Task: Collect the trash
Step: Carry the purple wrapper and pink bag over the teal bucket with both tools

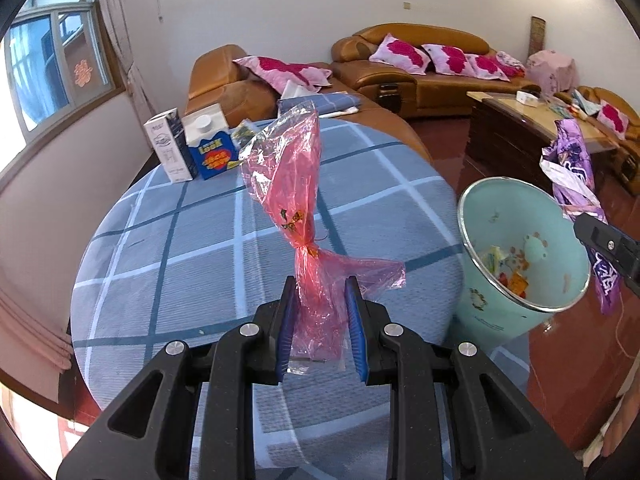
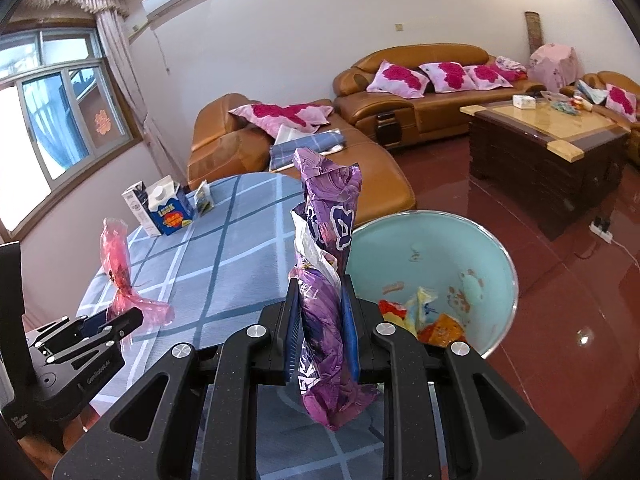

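Observation:
My left gripper (image 1: 321, 286) is shut on a crumpled red plastic bag (image 1: 286, 184) and holds it upright above the round table (image 1: 168, 240). It also shows in the right wrist view (image 2: 116, 264). My right gripper (image 2: 320, 284) is shut on a purple snack wrapper (image 2: 326, 216), held upright near the table's right edge; the wrapper also shows in the left wrist view (image 1: 572, 168). A mint-green trash bin (image 1: 500, 304) stands on the floor right of the table, with several wrappers inside (image 2: 424, 316).
Two cartons, white (image 1: 168, 146) and blue (image 1: 212, 148), stand at the table's far side beside a small packet (image 2: 203, 197). Orange sofas (image 1: 420, 68) with pink cushions and a wooden coffee table (image 2: 548, 140) lie beyond. The floor is shiny red tile (image 2: 560, 280).

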{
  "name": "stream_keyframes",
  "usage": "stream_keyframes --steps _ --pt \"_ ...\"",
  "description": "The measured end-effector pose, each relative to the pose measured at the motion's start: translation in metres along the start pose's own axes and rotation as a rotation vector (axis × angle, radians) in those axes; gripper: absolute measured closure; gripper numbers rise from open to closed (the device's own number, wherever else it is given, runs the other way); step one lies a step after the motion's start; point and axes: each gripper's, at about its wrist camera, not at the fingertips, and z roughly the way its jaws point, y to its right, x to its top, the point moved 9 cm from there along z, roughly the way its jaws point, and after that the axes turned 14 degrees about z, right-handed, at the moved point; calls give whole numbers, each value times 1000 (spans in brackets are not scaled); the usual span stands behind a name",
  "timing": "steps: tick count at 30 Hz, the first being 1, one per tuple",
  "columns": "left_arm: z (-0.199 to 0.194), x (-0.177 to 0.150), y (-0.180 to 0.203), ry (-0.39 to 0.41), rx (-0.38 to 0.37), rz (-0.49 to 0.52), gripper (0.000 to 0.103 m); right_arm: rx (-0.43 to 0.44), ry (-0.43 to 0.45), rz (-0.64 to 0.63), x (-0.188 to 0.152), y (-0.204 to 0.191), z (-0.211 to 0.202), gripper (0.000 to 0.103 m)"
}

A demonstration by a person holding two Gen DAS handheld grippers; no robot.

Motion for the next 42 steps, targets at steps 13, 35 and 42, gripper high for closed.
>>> stream_keyframes --steps 13,35,42 --pt "-6 17 35 26 -27 67 79 -26 30 45 10 26 -7 83" --pt "1 47 88 54 -105 133 79 -77 74 101 21 51 -12 83" --pt "8 56 104 52 -125 154 79 -97 84 126 27 63 -10 83"
